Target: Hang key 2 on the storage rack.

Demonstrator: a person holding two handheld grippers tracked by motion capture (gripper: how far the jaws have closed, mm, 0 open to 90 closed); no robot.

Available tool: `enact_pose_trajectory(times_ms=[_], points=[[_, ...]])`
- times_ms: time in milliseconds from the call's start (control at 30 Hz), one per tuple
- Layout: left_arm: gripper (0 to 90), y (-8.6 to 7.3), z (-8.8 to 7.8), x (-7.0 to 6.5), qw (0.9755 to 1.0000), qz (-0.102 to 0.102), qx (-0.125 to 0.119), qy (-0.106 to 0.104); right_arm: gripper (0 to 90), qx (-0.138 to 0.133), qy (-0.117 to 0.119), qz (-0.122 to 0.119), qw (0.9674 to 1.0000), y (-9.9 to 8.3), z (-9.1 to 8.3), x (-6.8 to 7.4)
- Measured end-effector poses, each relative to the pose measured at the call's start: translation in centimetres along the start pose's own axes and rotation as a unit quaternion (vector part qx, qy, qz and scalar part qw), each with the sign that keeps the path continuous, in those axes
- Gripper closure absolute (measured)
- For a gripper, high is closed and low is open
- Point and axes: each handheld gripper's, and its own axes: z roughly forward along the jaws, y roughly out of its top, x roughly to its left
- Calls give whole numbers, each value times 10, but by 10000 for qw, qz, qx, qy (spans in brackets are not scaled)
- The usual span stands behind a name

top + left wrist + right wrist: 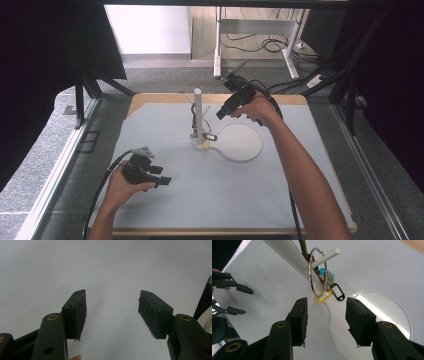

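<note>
my right hand-held gripper [325, 322] hangs in the air over the far half of the worktop [165, 200], jaws partly apart with nothing between them. just beyond its tips a metal key ring [317, 275] hangs on a short white peg [325, 257] that sticks out from the white upright post [198, 116]. a black key tag [337, 292], a yellow tag [323, 298] and a small blue piece [324, 272] dangle from the ring, down by the foot of the post. the post stands near the middle of the worktop, a little toward the far edge, on the narrow end of a clear round-ended base plate [242, 142] that spreads toward the right edge. my left hand-held gripper [162, 175] sits low over the worktop toward the near left corner, jaws wide apart and holding nothing, with bare pale surface under its pads [77, 312], well apart from the post
</note>
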Motion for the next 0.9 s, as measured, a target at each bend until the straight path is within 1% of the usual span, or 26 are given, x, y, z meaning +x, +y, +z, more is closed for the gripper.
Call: enact_pose_trajectory(times_ms=[133,233,267,300,333,367,400,433,500,533,567,600,667,700,733,833,900], points=[[399,0,-2,-1,10000,-10,-7,49,515,-157,-61,52,9998,-19,-12,-9],[398,-2,-5,-3,10000,7,-15,77,513,-323,-34,33,9995,-33,-20,-11],[398,-2,-5,-3,9999,42,22,88,511,-393,-25,30,9992,-39,-22,-11],[398,-3,-6,-4,9999,62,-2,96,508,-420,-40,6,9991,-46,-25,-11],[398,-4,-6,-5,9999,61,7,92,507,-470,-68,-27,9989,-55,-27,-12],[398,-4,-6,-6,9999,46,-19,89,506,-497,-76,-25,9987,-61,-28,-13],[397,-4,-7,-6,9999,88,12,92,505,-522,-75,-30,9986,-66,-29,-14],[397,-4,-7,-6,9999,97,16,99,503,-569,-71,-46,9983,-75,-30,-14],[397,-4,-7,-6,9999,73,20,100,502,-643,-17,-93,9979,-89,-31,-15],[397,-4,-7,-6,9999,59,18,96,500,-694,37,-118,9975,-98,-31,-15],[398,-4,-7,-5,9999,79,17,99,497,-713,56,-129,9974,-104,-30,-15],[398,-4,-6,-6,9999,33,-11,101,496,-745,91,-143,9971,-112,-30,-16],[397,-4,-5,-5,9999,35,6,94,493,-848,191,-169,9961,-131,-28,-17],[397,-4,-4,-5,9999,39,20,113,492,-873,198,-162,9959,-137,-27,-18],[397,-4,-3,-5,9999,32,19,109,493,-939,189,-132,9953,-148,-26,-19],[397,-4,-2,-5,9999,3,81,105,493,-1052,259,-91,9941,-175,-20,-23],[397,-4,0,-6,9999,0,59,89,495,-1095,252,-26,9937,-191,-15,-26]])
